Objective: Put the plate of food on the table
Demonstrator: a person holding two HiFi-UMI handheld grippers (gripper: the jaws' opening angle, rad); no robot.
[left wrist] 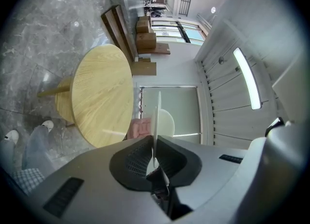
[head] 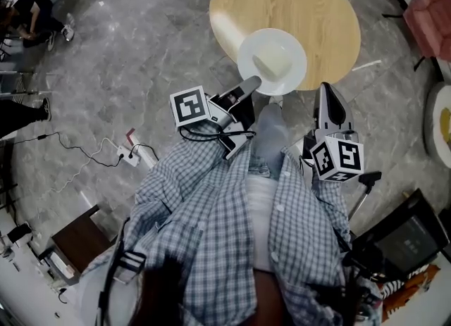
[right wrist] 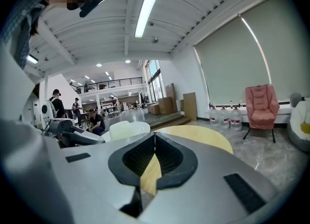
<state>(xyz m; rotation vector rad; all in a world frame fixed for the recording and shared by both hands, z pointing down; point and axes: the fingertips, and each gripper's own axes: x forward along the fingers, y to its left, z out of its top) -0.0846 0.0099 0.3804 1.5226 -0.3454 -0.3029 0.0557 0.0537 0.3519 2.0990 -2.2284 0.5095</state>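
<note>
A white plate (head: 272, 61) with a pale piece of food on it hangs over the near edge of the round wooden table (head: 310, 1). My left gripper (head: 251, 82) is shut on the plate's near rim. In the left gripper view the plate (left wrist: 157, 116) shows edge-on, pinched between the jaws of the left gripper (left wrist: 155, 140), with the table (left wrist: 101, 102) to its left. My right gripper (head: 326, 91) is beside the table's near edge, to the right of the plate, shut and empty. In the right gripper view the right gripper (right wrist: 155, 135) points across the table (right wrist: 198, 135), with the plate (right wrist: 127, 129) at left.
A pink armchair (head: 430, 8) stands at the far right, with a second white round table (head: 438, 124) below it. A power strip with cables (head: 127, 154) lies on the marble floor at left. A black chair (head: 402, 236) is near my right side. Water bottles (right wrist: 223, 116) line the wall.
</note>
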